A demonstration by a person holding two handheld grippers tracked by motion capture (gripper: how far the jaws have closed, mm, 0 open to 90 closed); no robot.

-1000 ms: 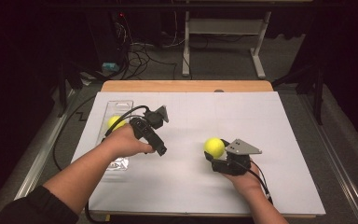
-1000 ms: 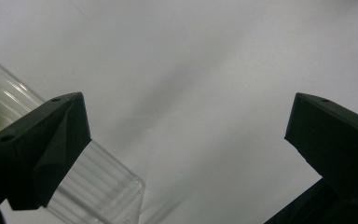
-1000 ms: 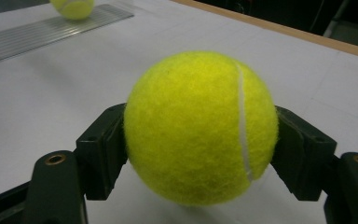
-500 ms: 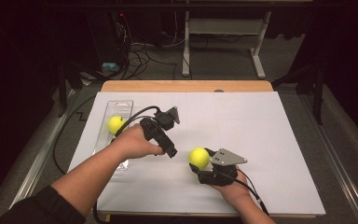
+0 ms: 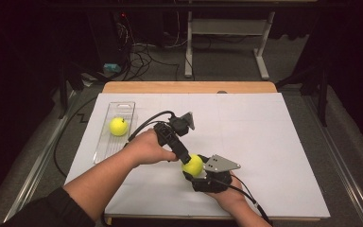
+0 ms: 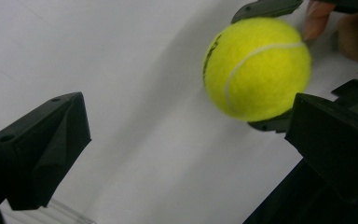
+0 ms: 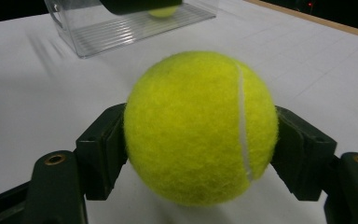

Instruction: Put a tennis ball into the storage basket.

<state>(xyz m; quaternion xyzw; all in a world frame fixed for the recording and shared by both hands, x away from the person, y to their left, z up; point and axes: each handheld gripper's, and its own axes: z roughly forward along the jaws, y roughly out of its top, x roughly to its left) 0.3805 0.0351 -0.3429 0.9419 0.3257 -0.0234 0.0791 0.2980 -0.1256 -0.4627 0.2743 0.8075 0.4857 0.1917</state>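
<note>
A yellow tennis ball (image 5: pixel 192 164) sits clamped in my right gripper (image 5: pixel 194 168) near the table's front middle; its jaws press both sides of the ball (image 7: pixel 200 126). My left gripper (image 5: pixel 185 159) reaches in from the left with its jaws wide open, and their tips are right beside that ball. In the left gripper view (image 6: pixel 189 112) the ball (image 6: pixel 256 70) lies ahead and to the right, just off the right jaw, and nothing is between the jaws. A second tennis ball (image 5: pixel 118 126) rests in a clear plastic tray (image 5: pixel 124 106) at the left.
White paper (image 5: pixel 264 132) covers the table, and a wooden edge (image 5: pixel 189 87) shows at the back. The tray (image 7: pixel 121 32) lies beyond the held ball in the right gripper view. Cables and a metal stand (image 5: pixel 189 42) are on the dark floor behind.
My right gripper has carried the ball left and toward the table's front. My left gripper has left the tray and swung right toward that ball. The tray ball now lies uncovered.
</note>
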